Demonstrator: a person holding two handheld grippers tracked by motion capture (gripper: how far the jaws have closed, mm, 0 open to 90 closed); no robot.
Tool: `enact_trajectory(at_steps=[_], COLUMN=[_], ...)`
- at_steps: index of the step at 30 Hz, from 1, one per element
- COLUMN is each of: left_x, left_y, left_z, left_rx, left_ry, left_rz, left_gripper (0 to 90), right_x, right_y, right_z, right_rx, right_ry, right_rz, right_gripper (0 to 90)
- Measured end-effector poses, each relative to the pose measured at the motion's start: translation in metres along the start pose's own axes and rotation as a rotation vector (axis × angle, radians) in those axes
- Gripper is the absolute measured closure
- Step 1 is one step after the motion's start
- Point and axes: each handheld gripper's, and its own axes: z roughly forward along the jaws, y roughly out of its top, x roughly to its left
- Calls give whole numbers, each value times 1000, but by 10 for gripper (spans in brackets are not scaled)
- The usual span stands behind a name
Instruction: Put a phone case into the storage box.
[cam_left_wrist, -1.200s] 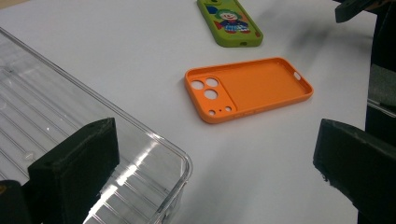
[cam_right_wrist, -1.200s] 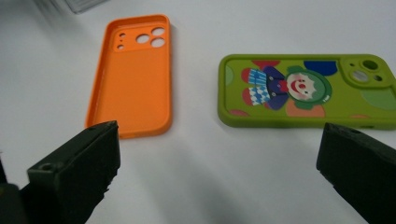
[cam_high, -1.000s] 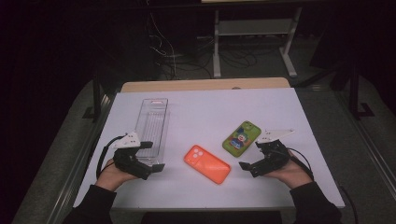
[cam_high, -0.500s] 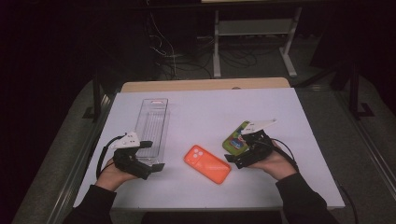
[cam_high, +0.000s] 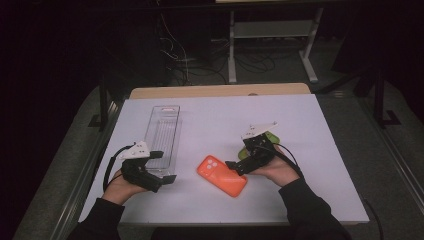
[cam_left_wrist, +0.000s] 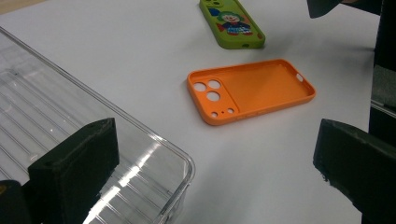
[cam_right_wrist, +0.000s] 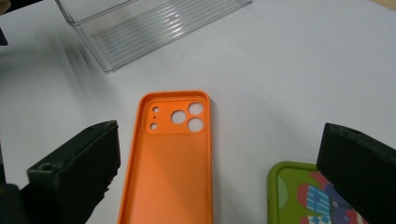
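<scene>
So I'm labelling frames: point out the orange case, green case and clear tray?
orange case (cam_right_wrist: 173, 163), right gripper view, inner floor.
green case (cam_left_wrist: 232, 23), left gripper view, clown print.
clear tray (cam_high: 162, 135), high view, ribbed floor.

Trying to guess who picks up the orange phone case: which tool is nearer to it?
Right. The right tool hovers open at the orange phone case's near end, beside the green case. The left tool sits farther off, open at the clear tray's corner.
</scene>
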Motion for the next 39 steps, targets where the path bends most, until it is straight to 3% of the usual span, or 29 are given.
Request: enact_trajectory(at_steps=[10, 17, 25, 39], left_x=[0, 0, 0, 0], left_y=[0, 0, 0, 0], left_z=[0, 0, -1, 0], left_rx=[0, 0, 0, 1], left_ry=[1, 1, 2, 2], left_rz=[0, 0, 2, 6], left_gripper=[0, 0, 0, 0], right_x=[6, 10, 17, 27], right_y=[2, -1, -6, -16], right_z=[10, 15, 26, 40], right_rx=[51, 94, 152, 216], right_ry=[-8, 13, -17, -25], right_rz=[-11, -24, -27, -37], right_gripper=[0, 31, 25, 25])
